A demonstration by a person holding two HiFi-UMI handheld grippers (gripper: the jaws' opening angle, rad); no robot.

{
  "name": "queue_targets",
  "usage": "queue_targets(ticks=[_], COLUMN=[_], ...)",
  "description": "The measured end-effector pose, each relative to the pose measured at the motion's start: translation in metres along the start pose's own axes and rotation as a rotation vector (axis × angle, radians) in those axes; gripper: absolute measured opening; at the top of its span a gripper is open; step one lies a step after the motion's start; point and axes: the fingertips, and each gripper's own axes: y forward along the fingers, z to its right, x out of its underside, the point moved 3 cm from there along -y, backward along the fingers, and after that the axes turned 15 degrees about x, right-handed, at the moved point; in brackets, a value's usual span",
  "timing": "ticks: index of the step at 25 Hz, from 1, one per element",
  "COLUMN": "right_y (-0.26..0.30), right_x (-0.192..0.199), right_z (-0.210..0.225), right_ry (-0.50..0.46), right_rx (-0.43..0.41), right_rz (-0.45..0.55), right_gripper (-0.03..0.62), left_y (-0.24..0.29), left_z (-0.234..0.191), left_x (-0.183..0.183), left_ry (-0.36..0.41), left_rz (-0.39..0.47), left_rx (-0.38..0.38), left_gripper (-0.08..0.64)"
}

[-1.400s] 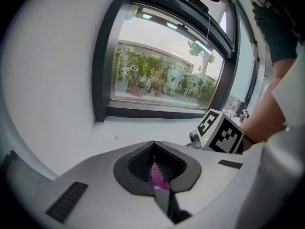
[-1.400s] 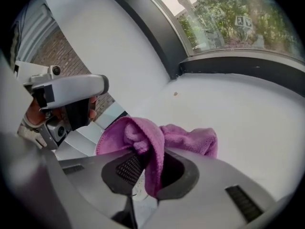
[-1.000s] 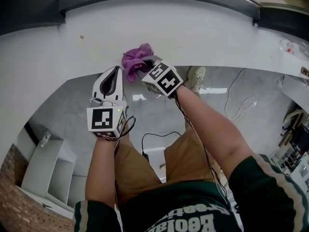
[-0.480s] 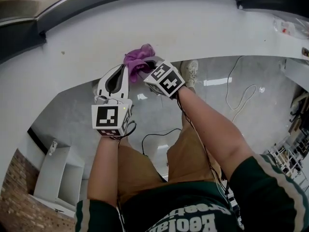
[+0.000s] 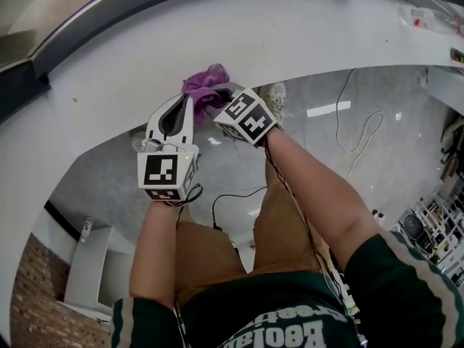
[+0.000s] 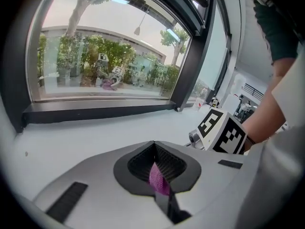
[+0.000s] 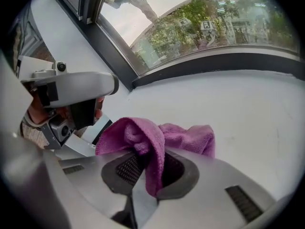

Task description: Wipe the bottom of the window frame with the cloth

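A purple cloth (image 5: 205,84) lies bunched on the white window sill (image 5: 304,35), just below the dark window frame (image 5: 109,13). My right gripper (image 5: 217,96) is shut on the cloth (image 7: 186,135), and a fold hangs down between its jaws. My left gripper (image 5: 185,100) sits close beside it on the left, its tips against the cloth's edge. In the left gripper view its jaws are shut, with a strip of purple cloth (image 6: 158,179) pinched in them. The dark bottom rail of the frame (image 6: 95,112) runs beyond the sill.
Below the sill edge is a glossy grey floor with a thin cable (image 5: 355,136) and a shoe (image 5: 274,93). Small items (image 5: 413,17) lie on the sill far right. A white shelf unit (image 5: 87,274) stands lower left.
The head view has swung, so the sill now tilts more. Both grippers and the cloth have stayed together on the sill, and the left gripper's tips have closed in on the cloth.
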Motion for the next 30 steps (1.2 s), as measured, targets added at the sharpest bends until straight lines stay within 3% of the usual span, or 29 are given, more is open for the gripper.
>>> queue_targets(ticks=[9, 30], right_y=[-0.018, -0.073], right_x=[0.013, 0.047], right_z=[0.036, 0.132], right_ry=[0.039, 0.026], right_rx=[0.027, 0.066], right_rz=[0.012, 0.019], right_gripper=[0.075, 0.078], left_y=[0.042, 0.153], left_z=[0.02, 0.088], left_x=[-0.008, -0.035], left_ry=[0.022, 0.108], left_rz=[-0.031, -0.136], left_rx=[0.063, 0.225], left_gripper=[0.009, 0.009])
